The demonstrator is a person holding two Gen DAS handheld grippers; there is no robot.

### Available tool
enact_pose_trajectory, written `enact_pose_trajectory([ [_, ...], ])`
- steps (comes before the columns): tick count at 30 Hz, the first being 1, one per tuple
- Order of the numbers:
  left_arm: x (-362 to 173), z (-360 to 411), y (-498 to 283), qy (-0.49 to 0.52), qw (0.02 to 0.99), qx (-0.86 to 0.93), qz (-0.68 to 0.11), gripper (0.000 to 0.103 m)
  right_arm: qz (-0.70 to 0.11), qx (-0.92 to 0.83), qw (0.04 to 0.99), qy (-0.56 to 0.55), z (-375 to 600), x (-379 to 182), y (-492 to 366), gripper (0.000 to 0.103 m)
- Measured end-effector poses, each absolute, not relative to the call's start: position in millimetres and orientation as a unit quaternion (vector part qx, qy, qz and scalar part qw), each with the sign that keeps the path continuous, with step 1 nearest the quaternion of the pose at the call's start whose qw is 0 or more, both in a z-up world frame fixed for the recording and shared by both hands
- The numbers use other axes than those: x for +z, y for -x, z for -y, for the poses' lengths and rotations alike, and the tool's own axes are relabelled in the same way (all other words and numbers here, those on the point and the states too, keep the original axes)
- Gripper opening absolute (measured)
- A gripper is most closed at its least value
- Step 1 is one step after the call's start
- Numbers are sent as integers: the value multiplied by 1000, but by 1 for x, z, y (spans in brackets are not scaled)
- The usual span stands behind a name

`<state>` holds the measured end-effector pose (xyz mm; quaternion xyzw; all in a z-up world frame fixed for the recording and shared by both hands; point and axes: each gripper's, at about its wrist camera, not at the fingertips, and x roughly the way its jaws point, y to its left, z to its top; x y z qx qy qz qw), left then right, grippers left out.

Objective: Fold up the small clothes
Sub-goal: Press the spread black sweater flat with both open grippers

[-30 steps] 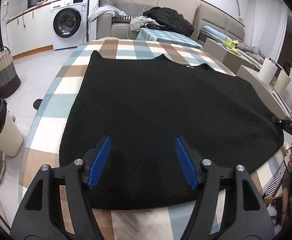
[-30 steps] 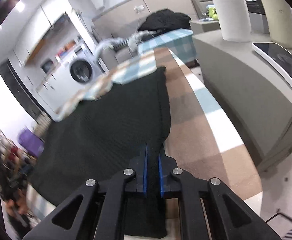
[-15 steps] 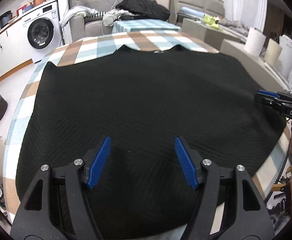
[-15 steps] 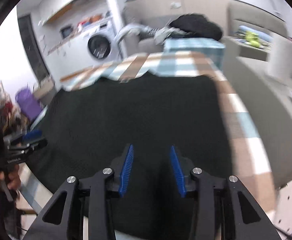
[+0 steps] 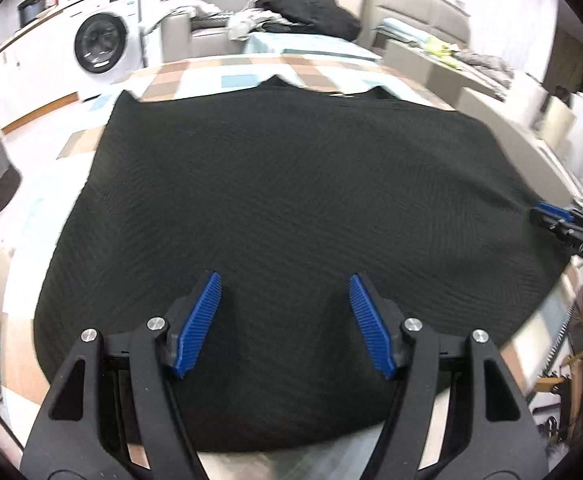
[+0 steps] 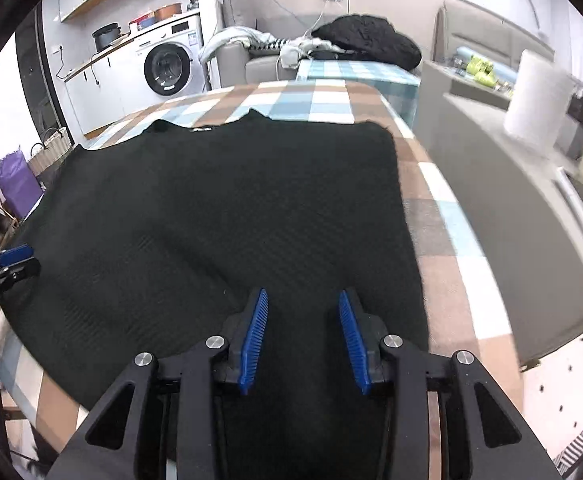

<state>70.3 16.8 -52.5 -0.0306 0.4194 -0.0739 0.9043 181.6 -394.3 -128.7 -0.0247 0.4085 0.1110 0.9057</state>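
The black top (image 5: 291,208) is laid flat on the checked counter (image 6: 443,216). No fold is seen yet. Left gripper (image 5: 285,320) and right gripper (image 6: 303,338) fingers are held wide, empty, at 6 o'clock.

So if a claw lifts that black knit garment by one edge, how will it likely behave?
The black knit garment lies flat and follows the checked tablecloth, so it would probably droop limply rather than hold shape. Its ribbed texture suggests decent grip against the left claw and right claw, both open. It covers much of the table, so expect some drag.
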Motion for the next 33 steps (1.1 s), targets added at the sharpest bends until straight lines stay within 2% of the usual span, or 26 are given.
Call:
enact_pose_trajectory([
  [4, -55, 16, -56, -7, 898, -129, -420, 64, -405, 189, 894, 37, 359, -128, -161, 47],
  [7, -62, 31, -49, -48, 897, -132, -419, 65, -413, 225, 879, 80, 327, -139, -153, 48],
  [9, -62, 26, -46, -37, 897, -136, -419, 67, -400, 229, 881, 110, 325, -138, -144, 50],
  [11, -62, 19, -42, -28, 897, -135, -419, 67, -401, 233, 881, 93, 340, -135, -139, 53],
  [18, -53, -6, -40, 14, 903, -121, -412, 67, -414, 200, 886, 57, 378, -128, -136, 53],
  [23, -43, -24, -88, 25, 903, -73, -423, 67, -409, 189, 892, 40, 338, -109, -180, 53],
  [27, -54, -38, -112, 17, 891, -44, -451, 67, -422, 199, 884, 38, 304, -120, -234, 53],
  [29, -54, -46, -107, 22, 895, -41, -443, 67, -448, 186, 873, 42, 305, -132, -252, 53],
  [33, -55, -56, -98, 25, 897, -39, -440, 67, -447, 144, 883, 31, 342, -131, -255, 53],
])
